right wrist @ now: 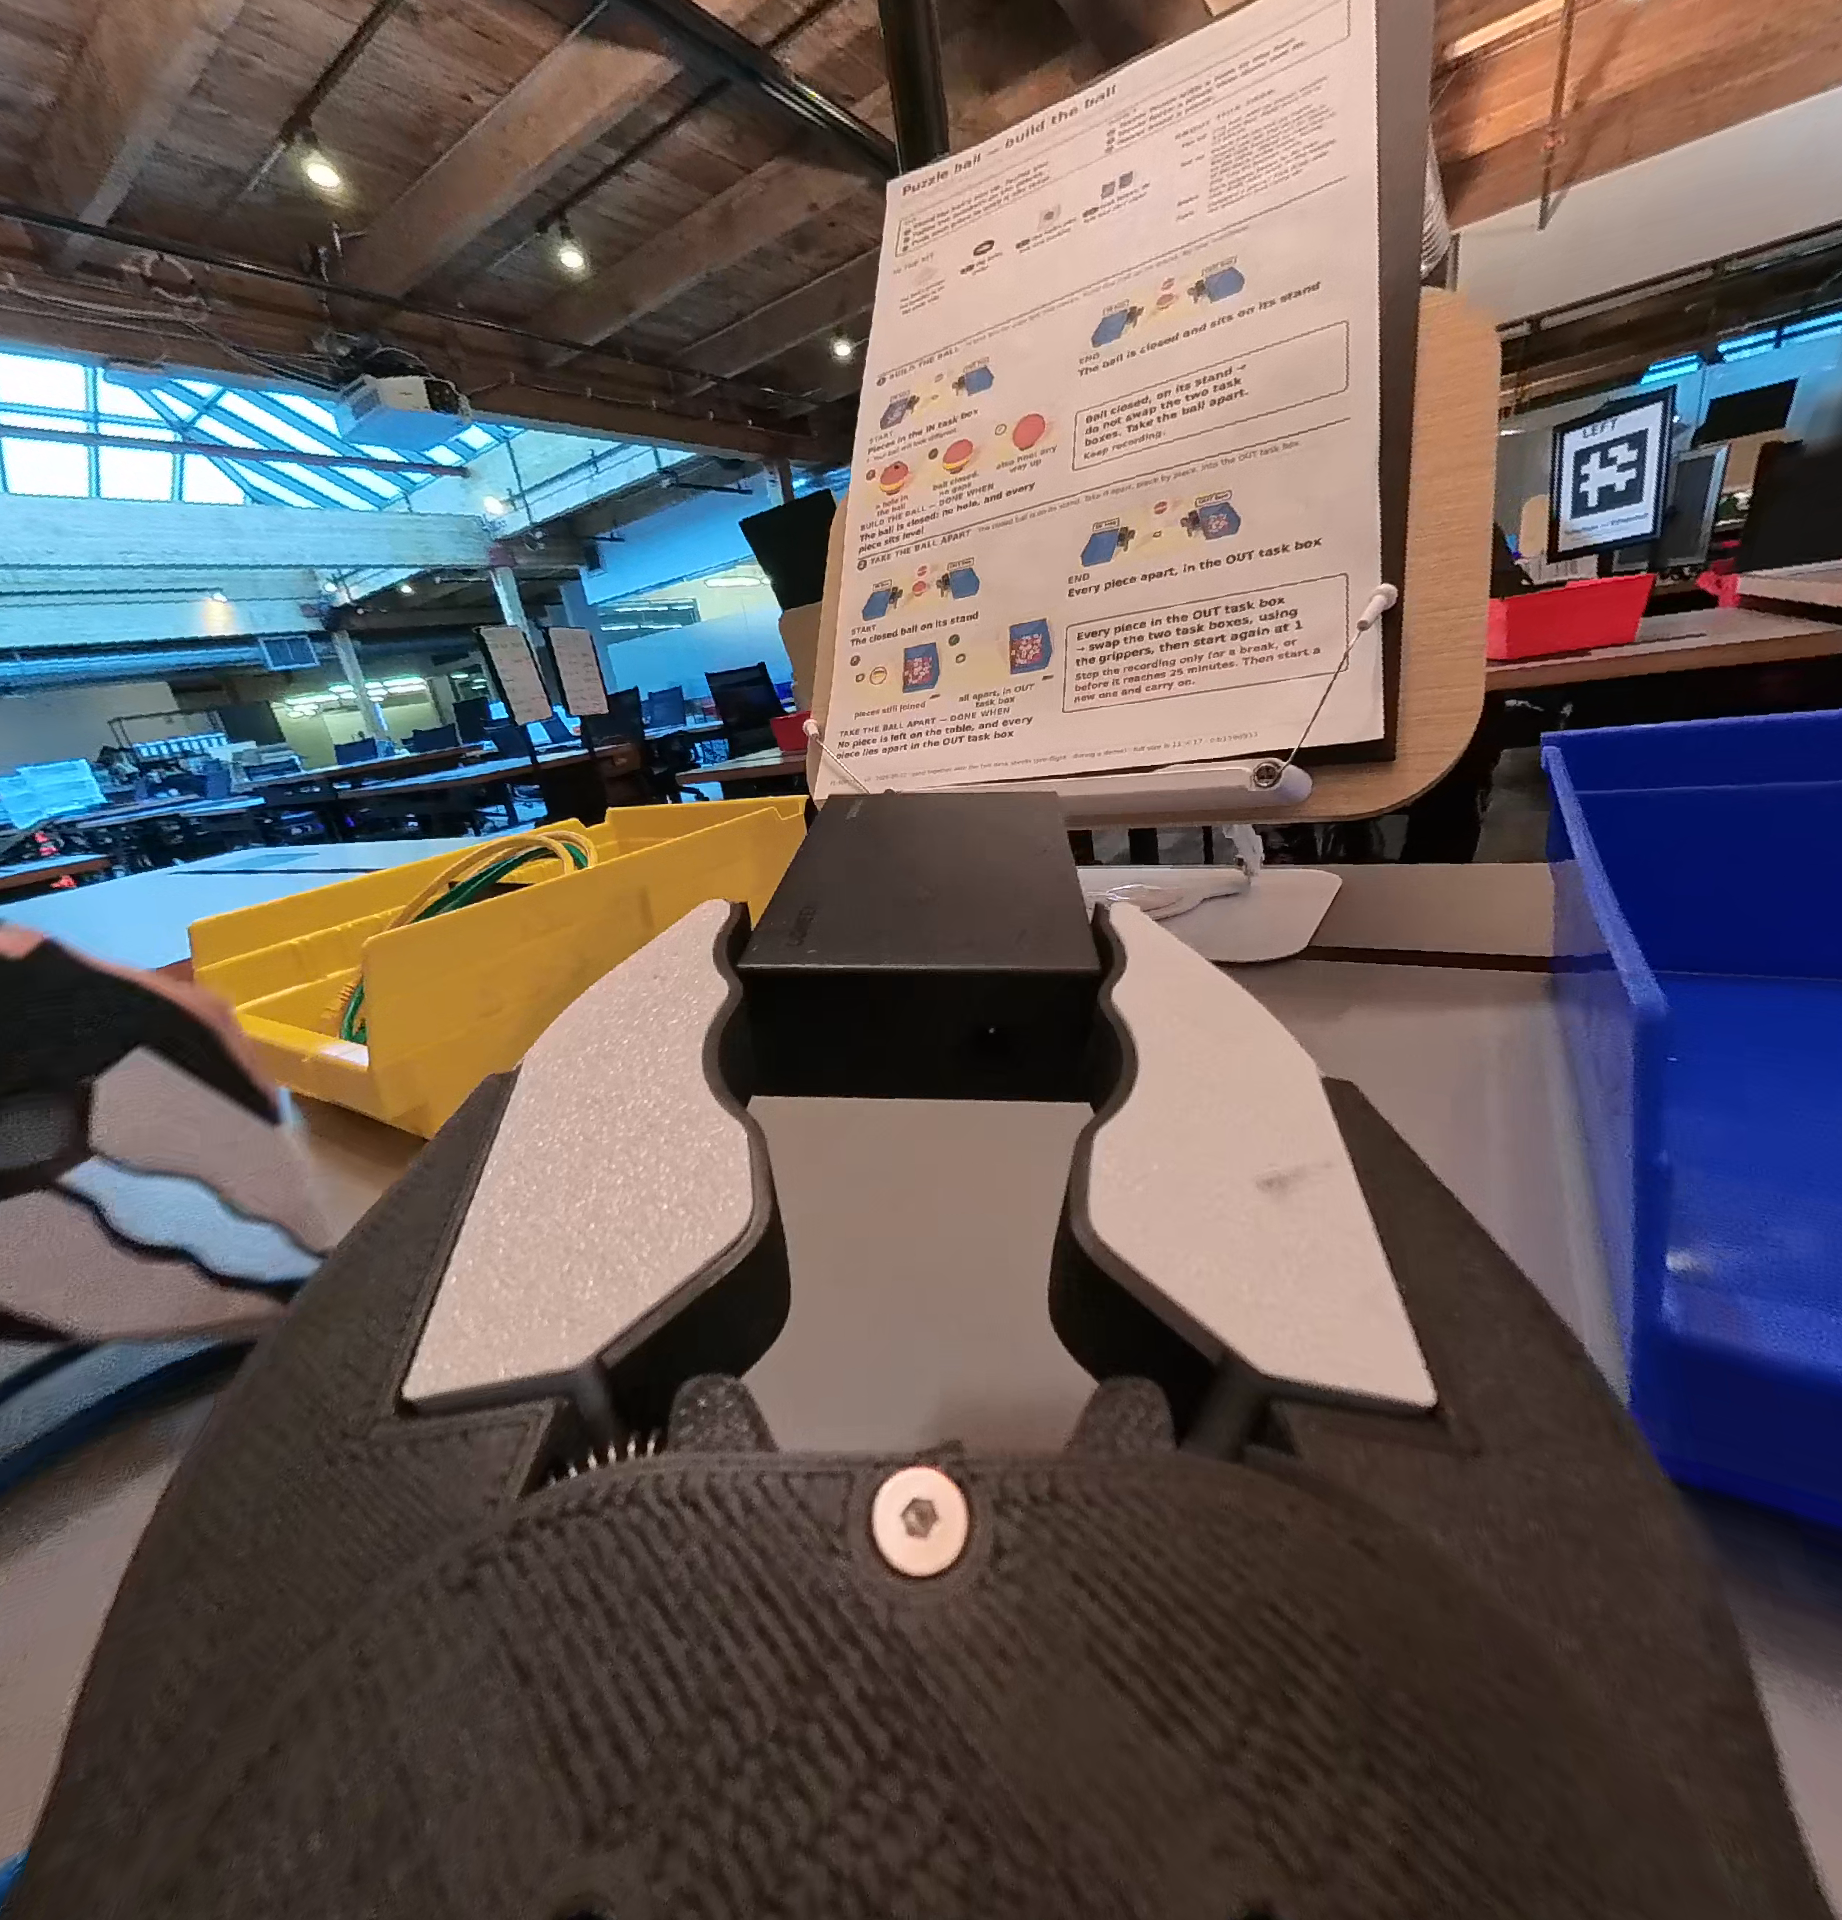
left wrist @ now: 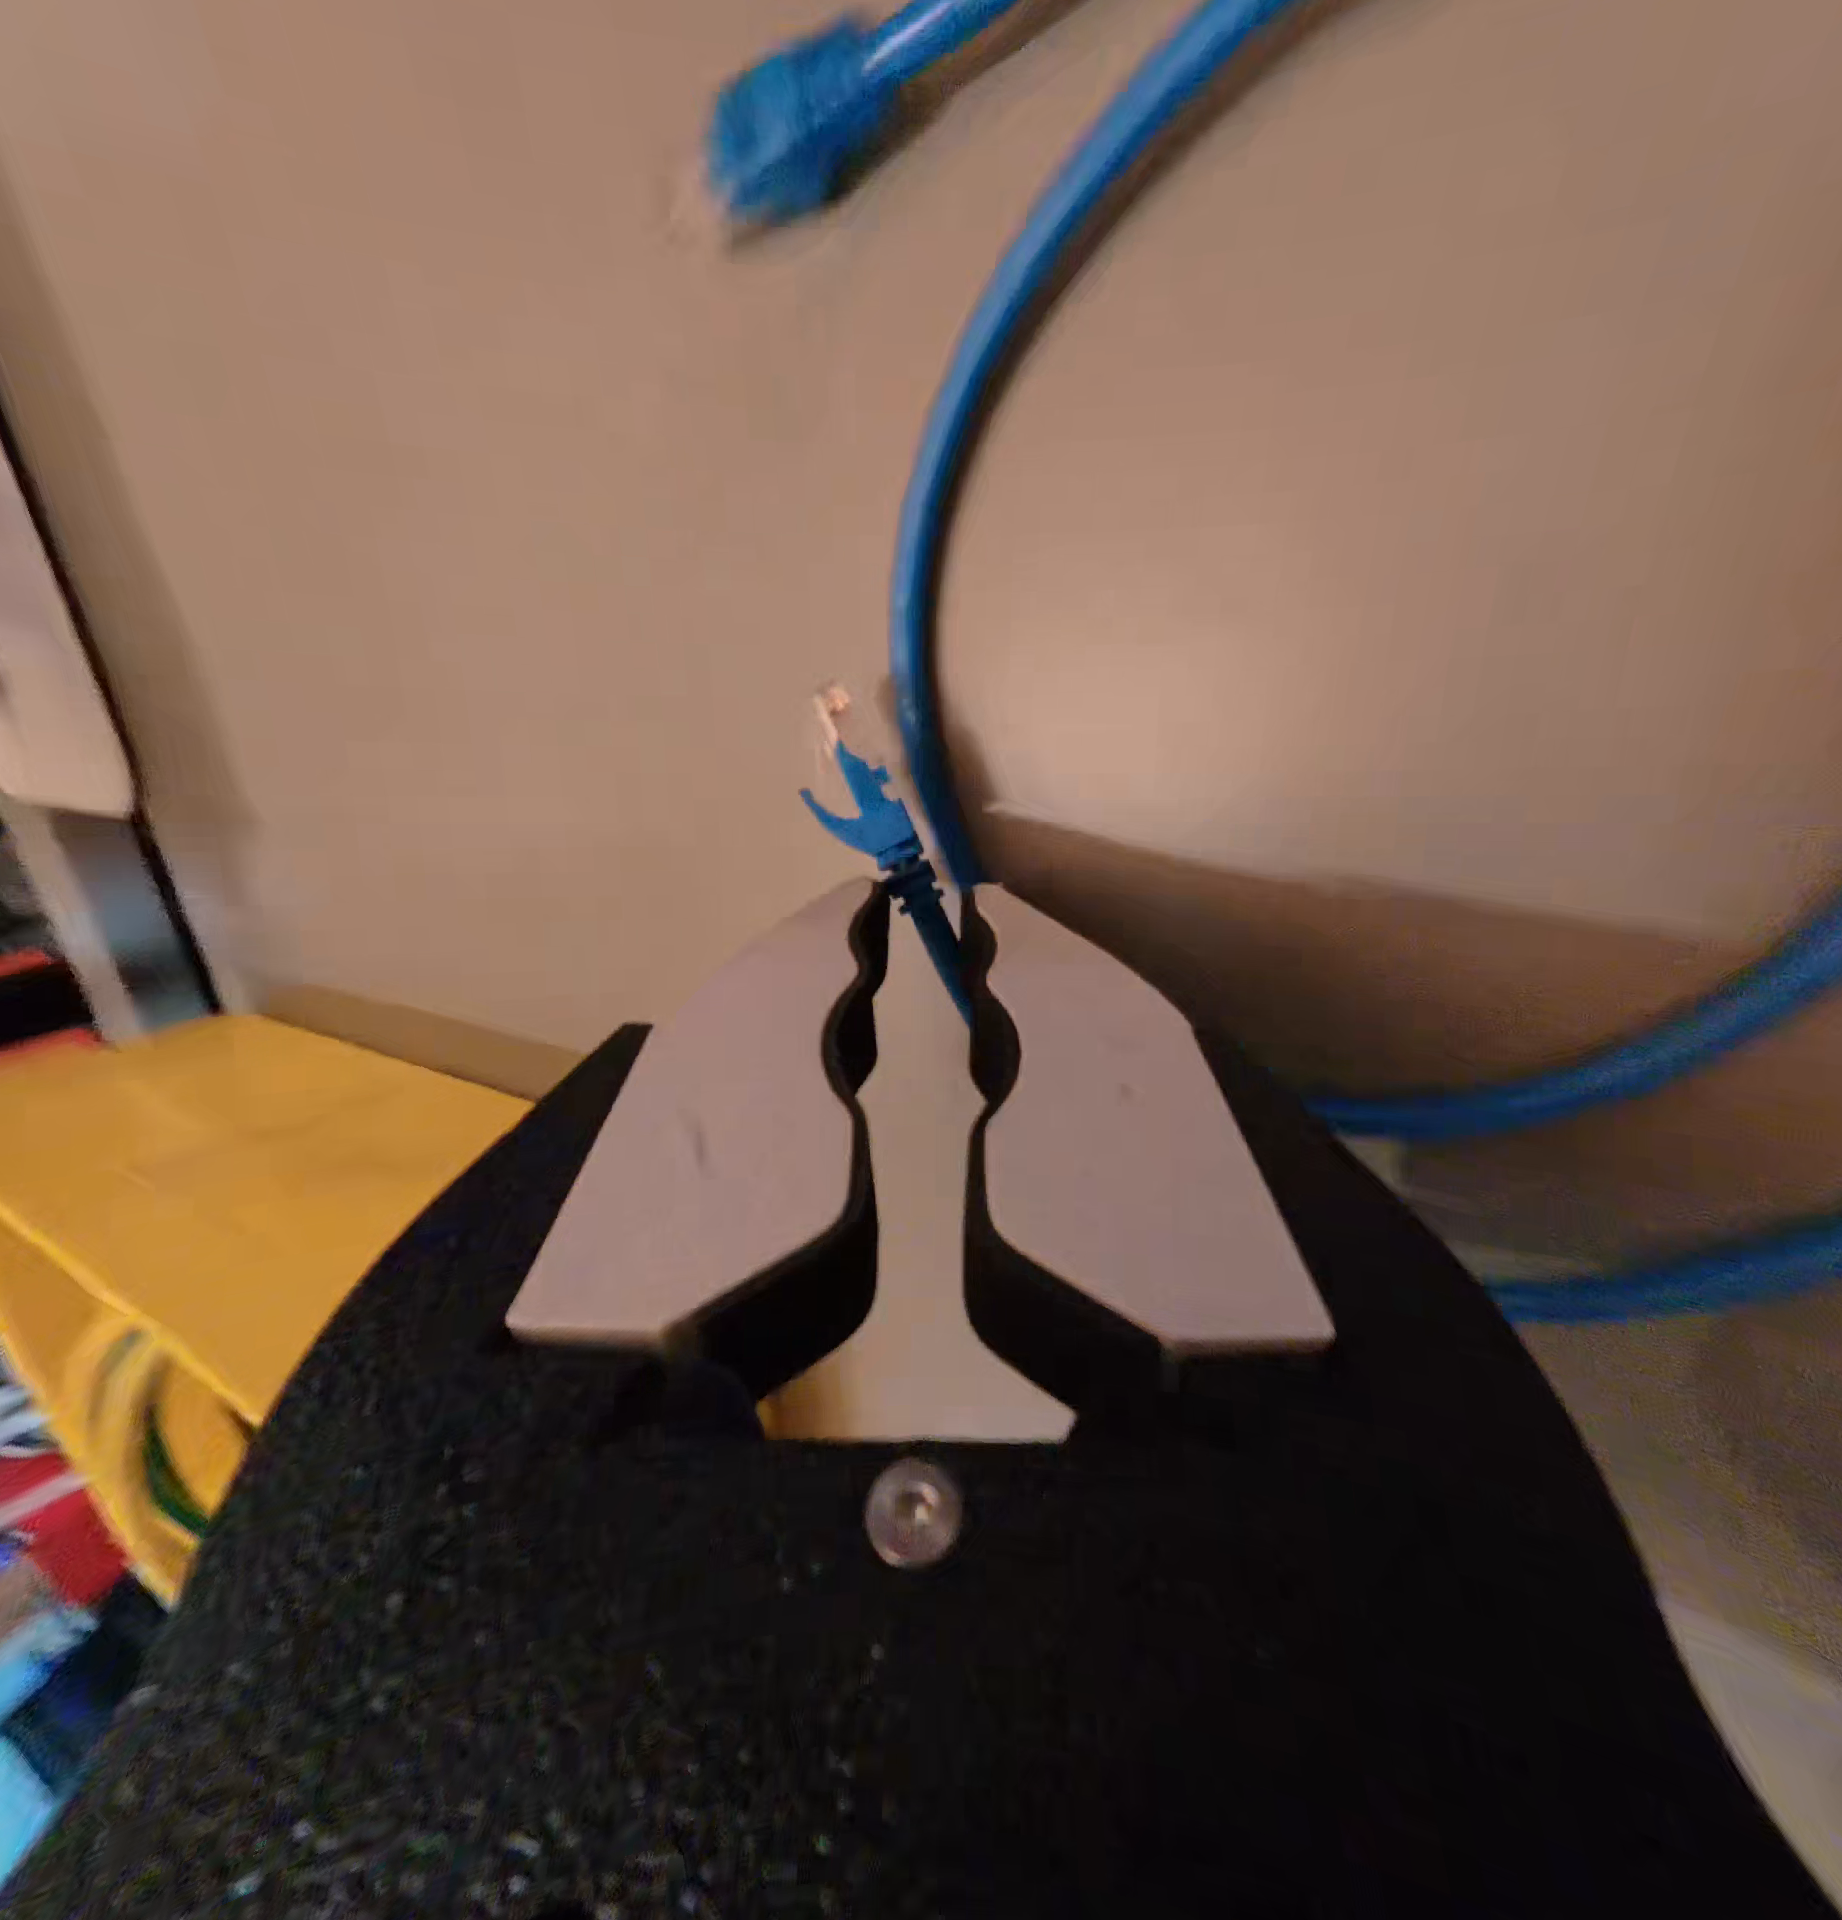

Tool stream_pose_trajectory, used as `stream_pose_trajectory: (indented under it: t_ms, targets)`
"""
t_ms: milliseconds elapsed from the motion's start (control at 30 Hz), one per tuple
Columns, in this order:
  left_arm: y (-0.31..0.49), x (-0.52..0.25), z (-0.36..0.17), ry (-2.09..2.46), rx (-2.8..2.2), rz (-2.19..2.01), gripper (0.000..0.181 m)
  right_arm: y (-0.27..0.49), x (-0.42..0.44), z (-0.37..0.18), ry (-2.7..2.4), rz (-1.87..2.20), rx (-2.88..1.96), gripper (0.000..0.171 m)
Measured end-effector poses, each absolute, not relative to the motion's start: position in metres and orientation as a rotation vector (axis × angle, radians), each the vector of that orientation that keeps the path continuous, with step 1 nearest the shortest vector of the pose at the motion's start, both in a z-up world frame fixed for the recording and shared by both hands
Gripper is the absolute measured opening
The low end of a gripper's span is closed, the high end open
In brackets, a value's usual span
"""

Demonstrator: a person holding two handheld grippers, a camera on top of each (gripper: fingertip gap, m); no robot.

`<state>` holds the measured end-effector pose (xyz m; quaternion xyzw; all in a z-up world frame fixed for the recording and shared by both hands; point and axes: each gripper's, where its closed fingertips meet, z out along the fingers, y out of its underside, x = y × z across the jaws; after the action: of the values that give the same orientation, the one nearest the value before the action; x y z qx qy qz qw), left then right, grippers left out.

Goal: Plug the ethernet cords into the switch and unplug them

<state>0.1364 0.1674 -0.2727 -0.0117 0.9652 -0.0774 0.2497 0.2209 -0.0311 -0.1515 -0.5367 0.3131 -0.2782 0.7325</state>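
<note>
Left gripper point(left wrist: 922, 894): jaws nearly closed, pinching a blue ethernet cord point(left wrist: 922, 582) just behind its plug point(left wrist: 857, 805), held above the counter point(left wrist: 429, 468); the cord loops away to the right. A second blue plug point(left wrist: 792, 140) lies beyond, blurred.

Right gripper point(right wrist: 917, 961): jaws clamped on both sides of the black switch point(right wrist: 922, 914) standing on the counter, between a yellow bin point(right wrist: 460, 966) and a blue bin point(right wrist: 1748, 1091).

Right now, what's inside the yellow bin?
The yellow bin holds coiled cords, green and pale yellow, behind a divider. Its walls hide the bottom and the cords' ends.
</note>
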Motion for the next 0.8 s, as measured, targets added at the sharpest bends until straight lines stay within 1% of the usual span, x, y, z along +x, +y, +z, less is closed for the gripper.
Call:
stream_pose_trajectory:
  t_ms: [33,100,133,167,267,333,400,467,533,667,733,767,800]
  targets:
    - [0.172,0.148,-0.271,2.616,-0.015,-0.190,0.011,-0.030,0.221,-0.152,0.684,-0.611,-1.185,0.062]
    - [0.183,0.167,-0.266,2.603,-0.181,-0.187,0.012,-0.028,0.219,-0.152,0.670,-0.616,-1.196,0.062]
    - [0.184,0.171,-0.262,2.615,-0.301,-0.226,0.019,-0.026,0.218,-0.152,0.658,-0.618,-1.203,0.062]
    - [0.180,0.173,-0.254,2.611,-0.428,-0.302,0.026,-0.024,0.216,-0.151,0.644,-0.621,-1.212,0.062]
    - [0.146,0.171,-0.225,2.517,-0.802,-0.647,0.027,-0.020,0.214,-0.152,0.620,-0.641,-1.237,0.062]
    - [0.110,0.147,-0.220,2.551,-0.926,-0.852,0.028,-0.017,0.213,-0.153,0.608,-0.649,-1.254,0.062]
    - [0.083,0.119,-0.231,2.618,-0.981,-0.888,0.030,-0.017,0.213,-0.153,0.610,-0.668,-1.256,0.062]
    - [0.072,0.102,-0.250,2.638,-0.997,-0.770,0.031,-0.017,0.213,-0.153,0.609,-0.670,-1.259,0.062]
    - [0.066,0.093,-0.266,2.624,-1.016,-0.686,0.032,-0.018,0.214,-0.153,0.615,-0.679,-1.253,0.062]
    - [0.055,0.093,-0.284,2.577,-1.126,-0.684,0.032,-0.018,0.214,-0.153,0.619,-0.681,-1.254,0.062]
    - [0.055,0.102,-0.284,2.525,-1.159,-0.712,0.024,-0.018,0.214,-0.153,0.617,-0.681,-1.256,0.062]
    - [0.055,0.107,-0.284,2.507,-1.157,-0.724,0.014,-0.018,0.214,-0.153,0.614,-0.678,-1.257,0.062]
    - [0.055,0.110,-0.284,2.499,-1.148,-0.737,0.013,-0.017,0.213,-0.153,0.611,-0.673,-1.258,0.062]
